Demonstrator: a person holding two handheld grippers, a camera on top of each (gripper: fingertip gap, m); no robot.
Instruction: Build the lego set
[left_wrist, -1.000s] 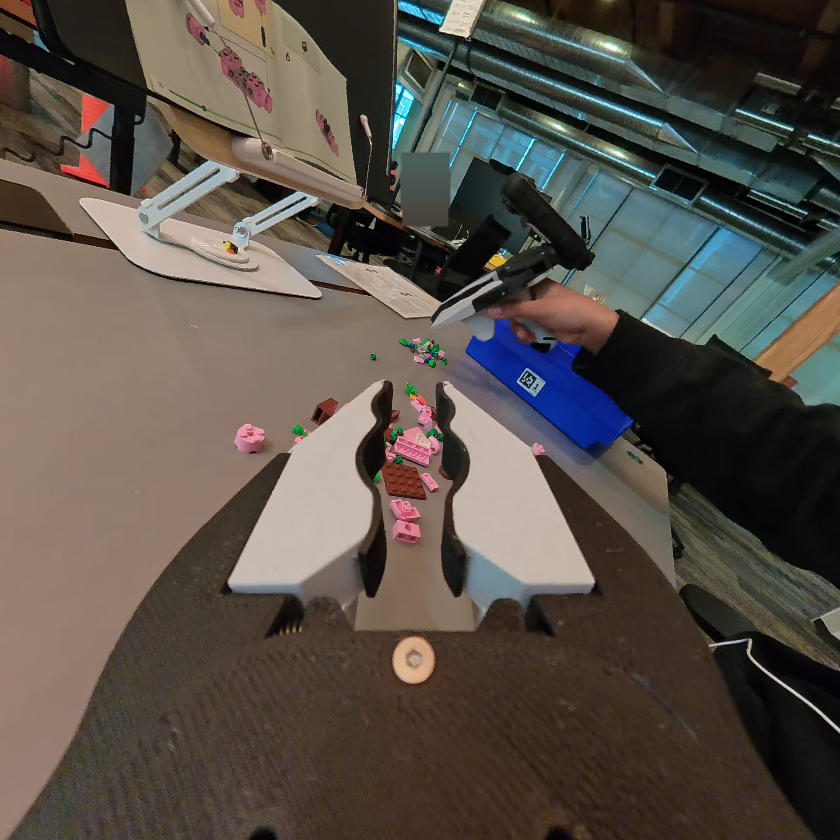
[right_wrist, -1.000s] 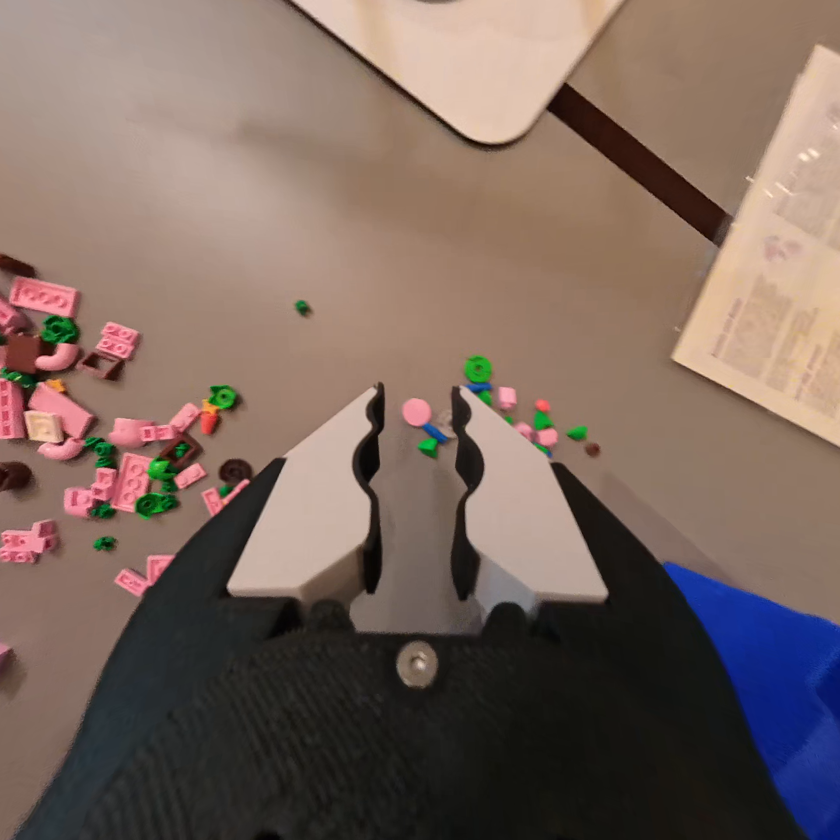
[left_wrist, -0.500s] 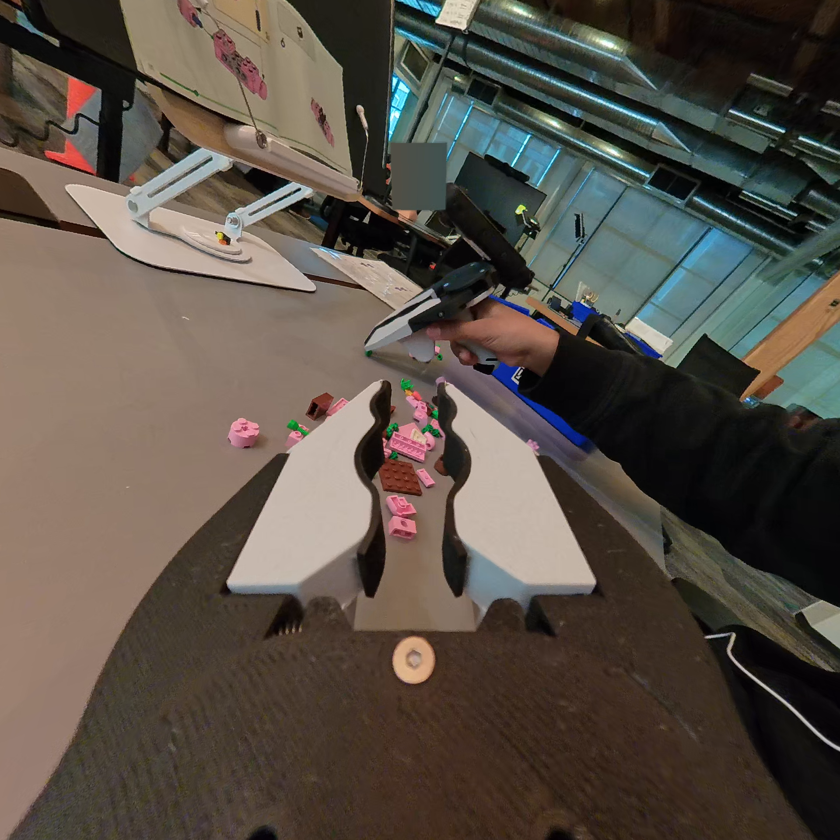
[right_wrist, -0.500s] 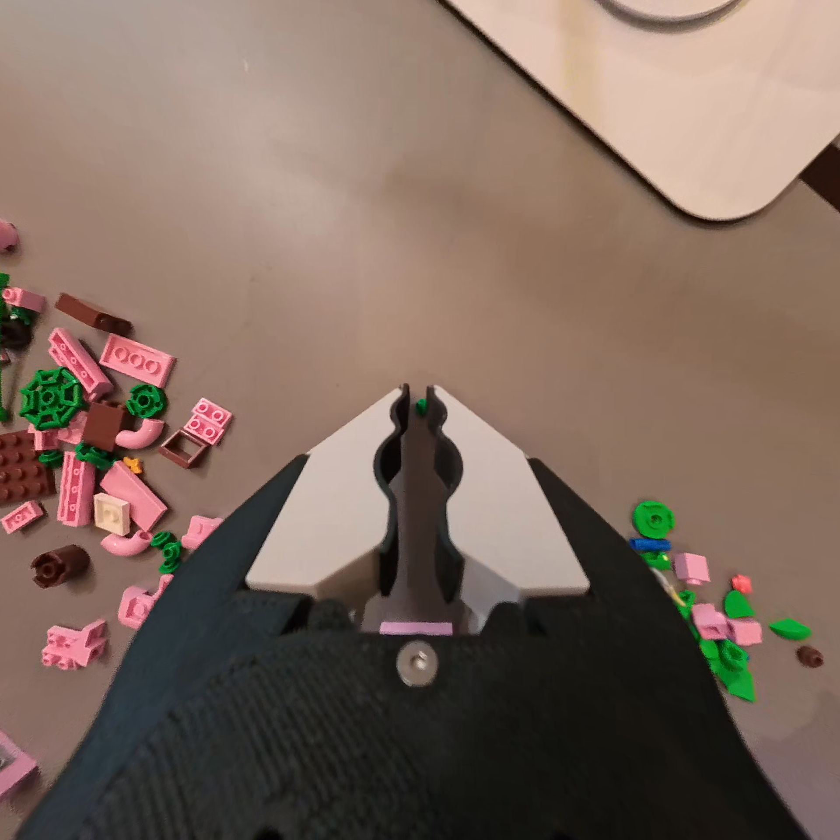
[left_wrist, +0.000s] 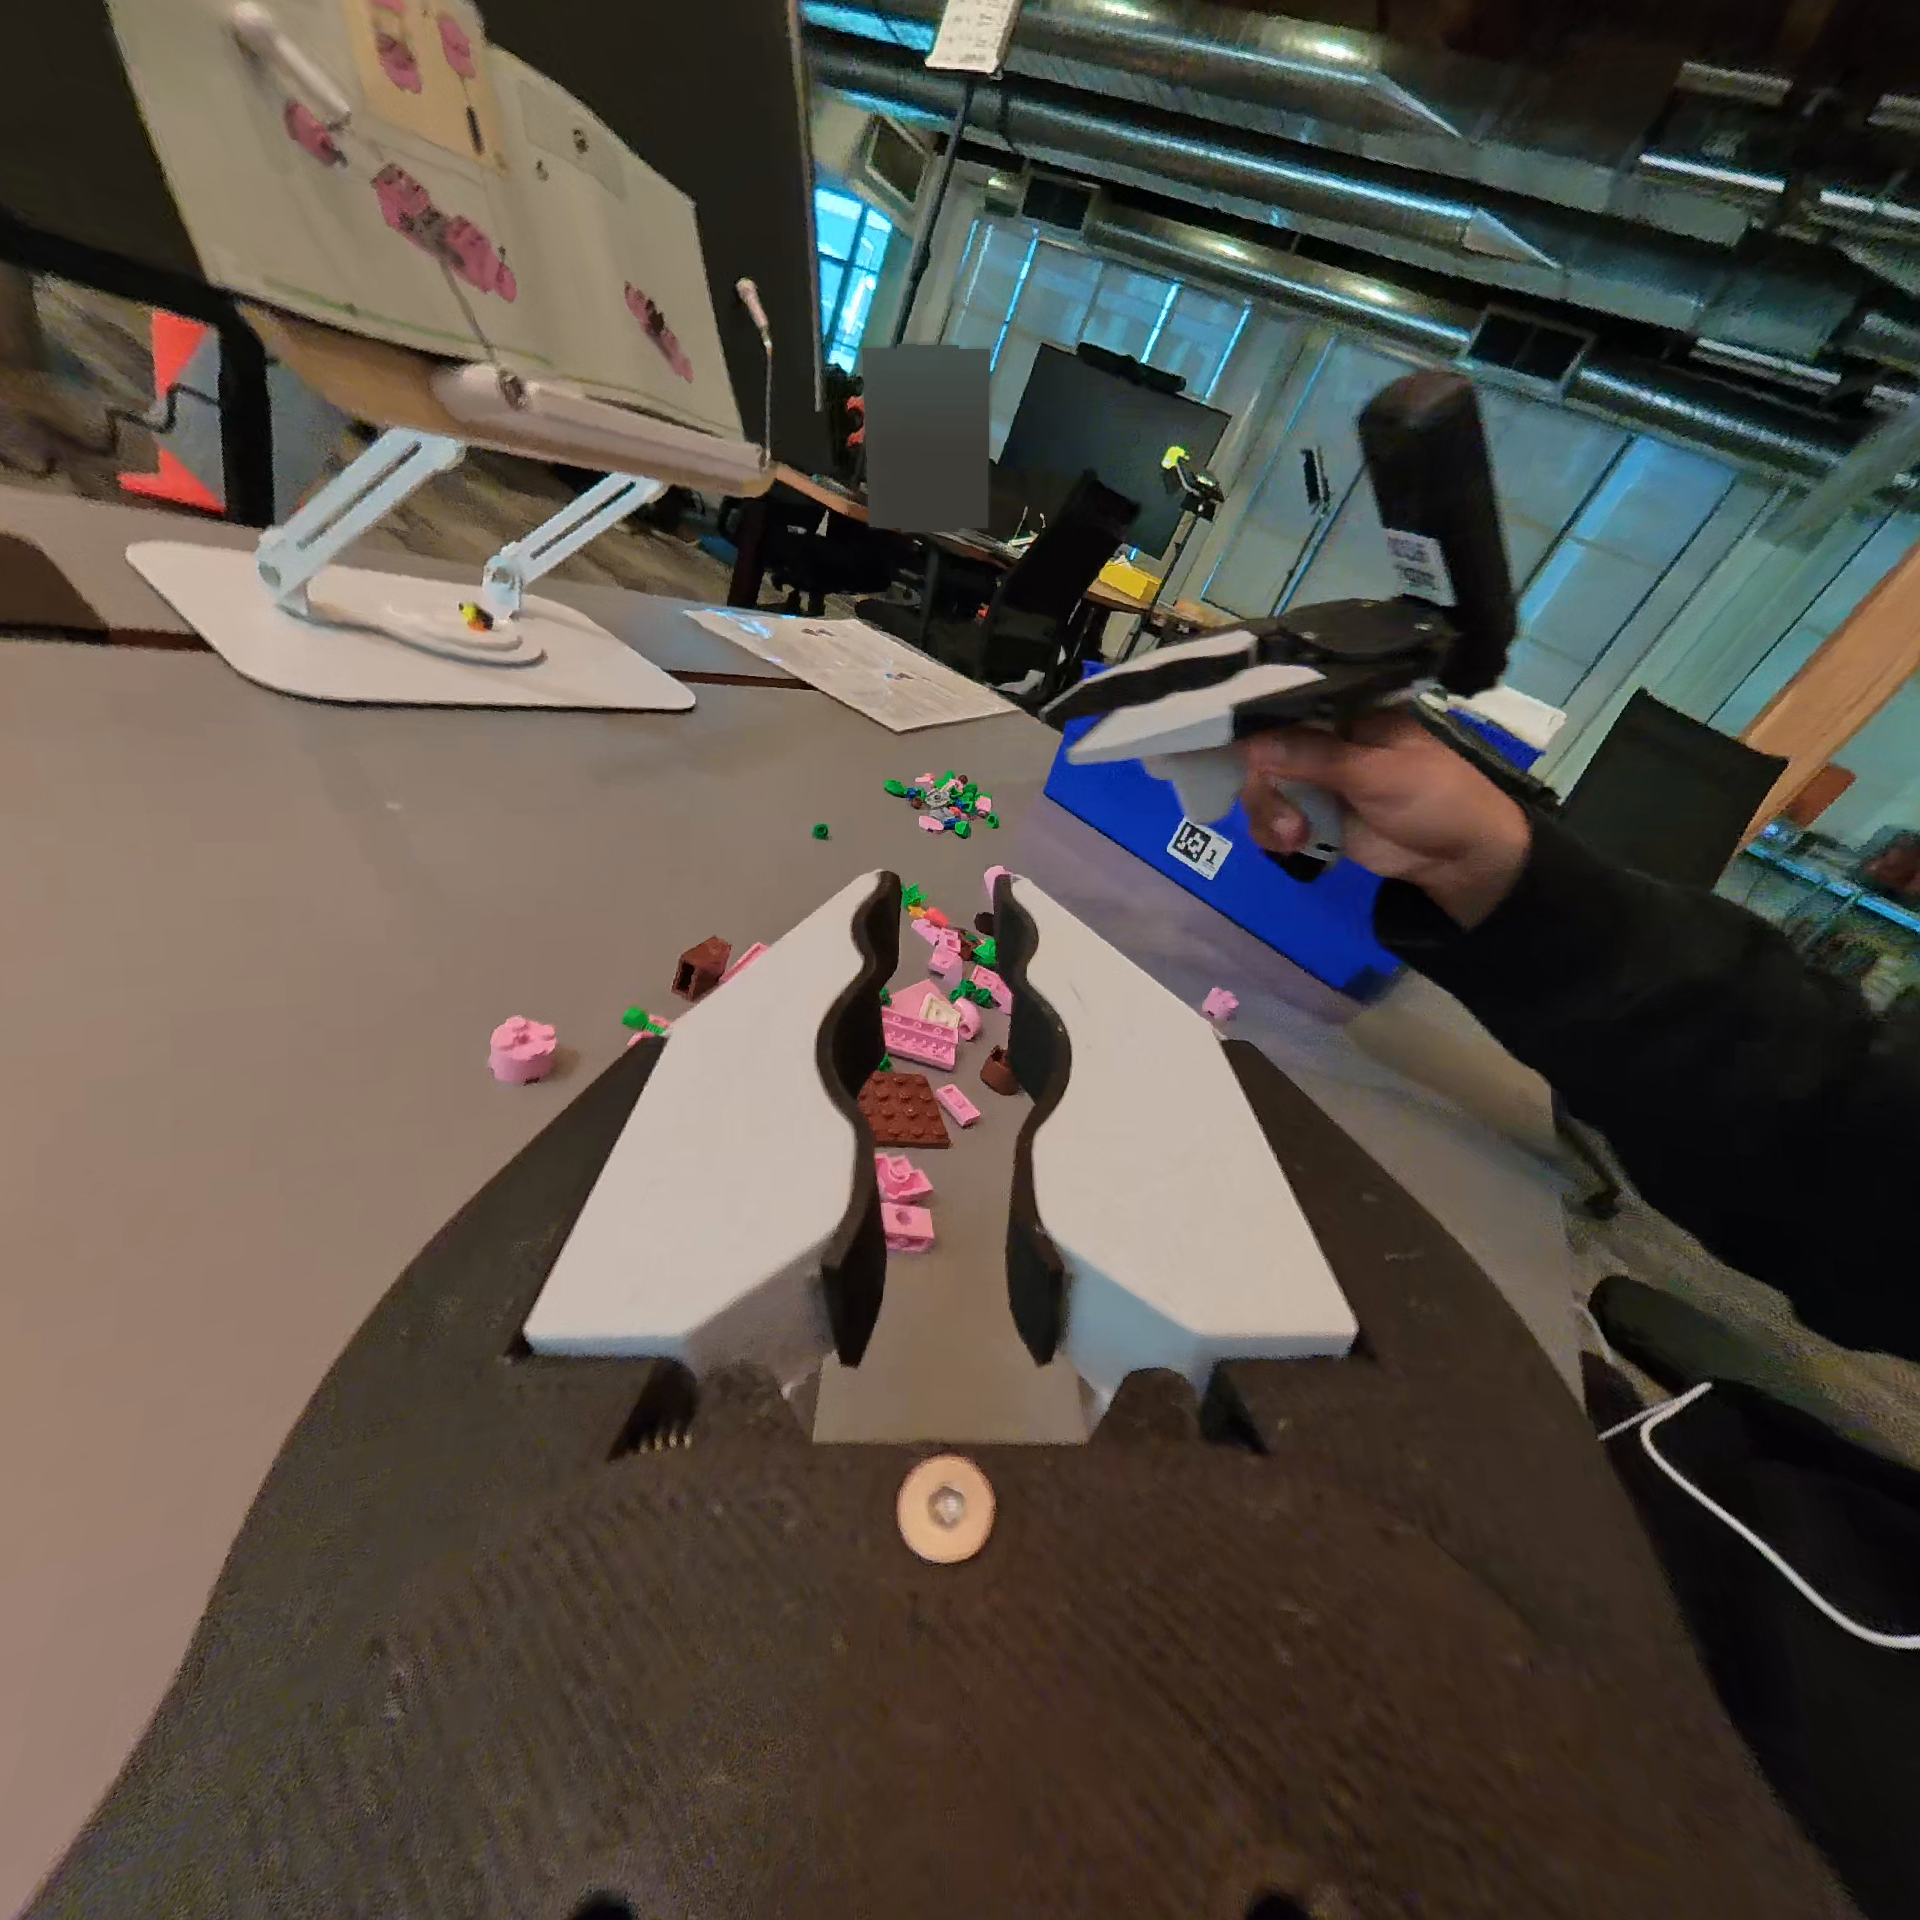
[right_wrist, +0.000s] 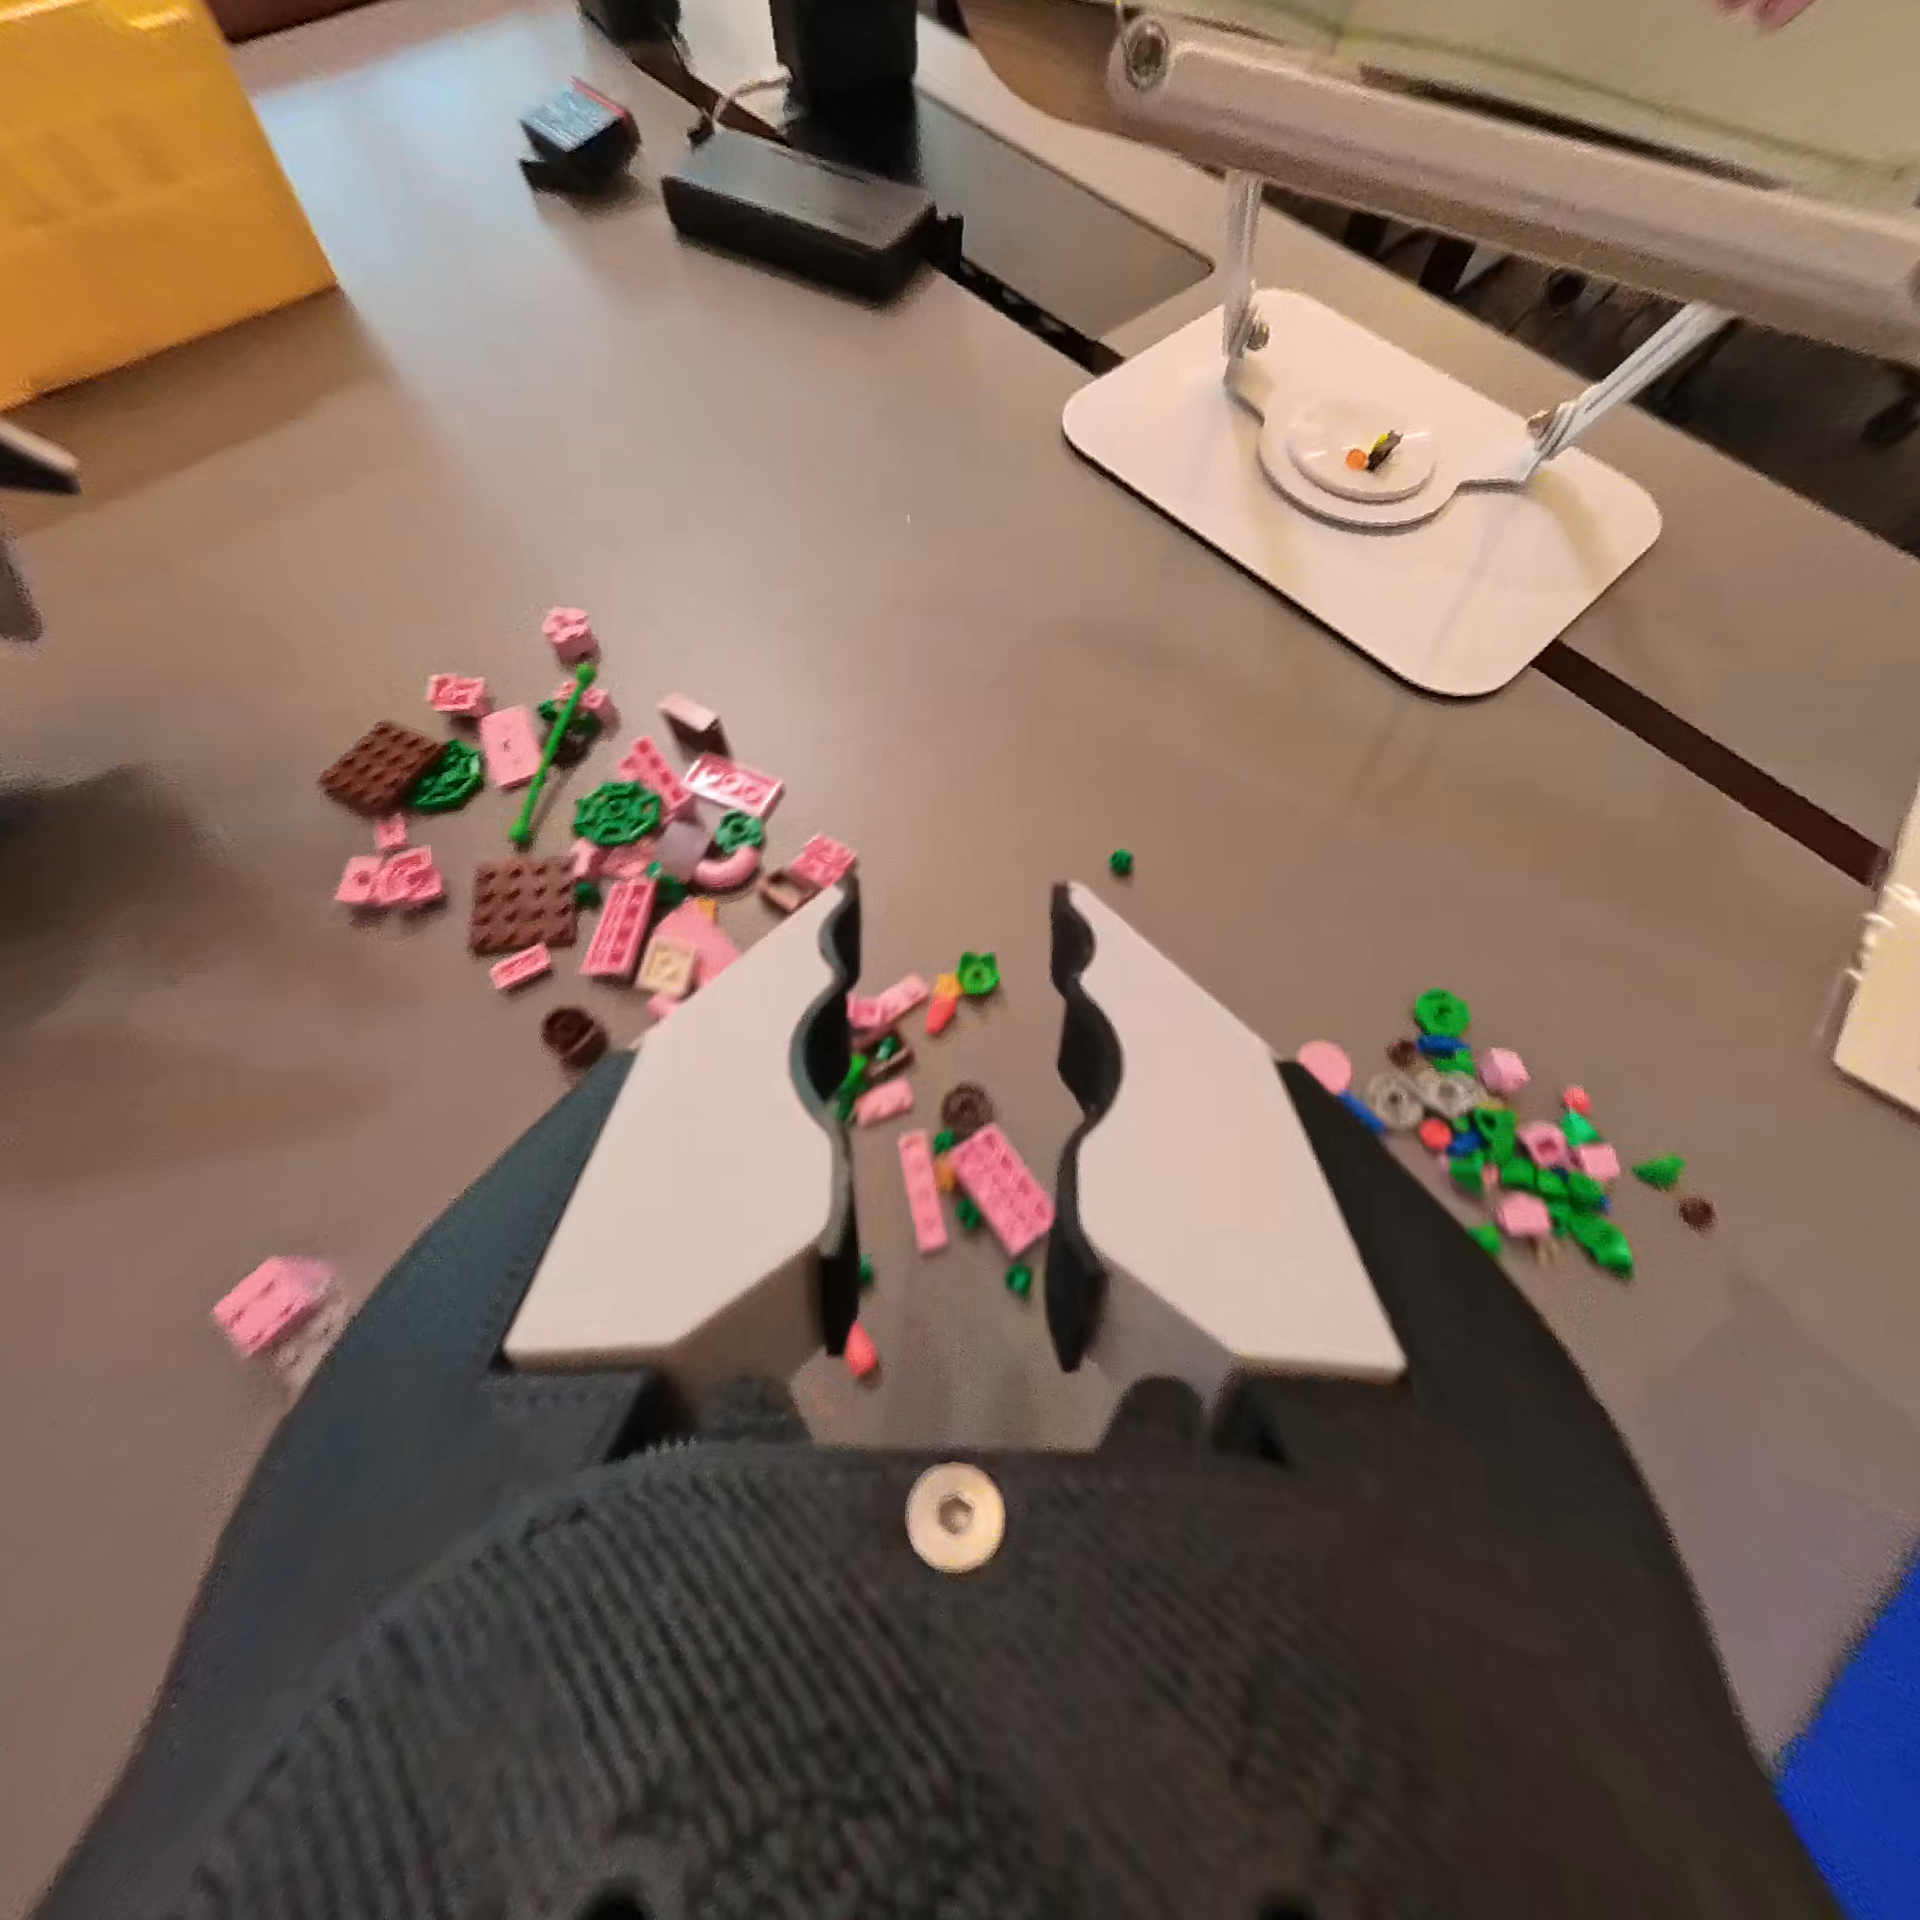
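While both jaws stand spread and empty, the left gripper (left_wrist: 943, 894) hangs low over the bricks (left_wrist: 920, 1039) on the table (left_wrist: 260, 883), and the right gripper (right_wrist: 954, 902) sits higher. Small bits (right_wrist: 1517, 1153) lie at its 3 o'clock, a stand (right_wrist: 1455, 603) at 1.

From my remote seat, both wrist feeds are evenly lit by soft indoor light. In the left wrist view, cool daylight comes through tall windows (left_wrist: 1621, 520) at the back, and the grey table (left_wrist: 260, 935) carries a pale sheen with only faint shadows. Wide-angle distortion bends the ceiling ducts (left_wrist: 1195, 145) and table edge. The instruction sheet (left_wrist: 436, 177) on its stand is smeared. The right wrist view is softer throughout: motion blur smudges the scattered bricks (right_wrist: 582, 831), the yellow box (right_wrist: 135, 177) and the frame's edges.
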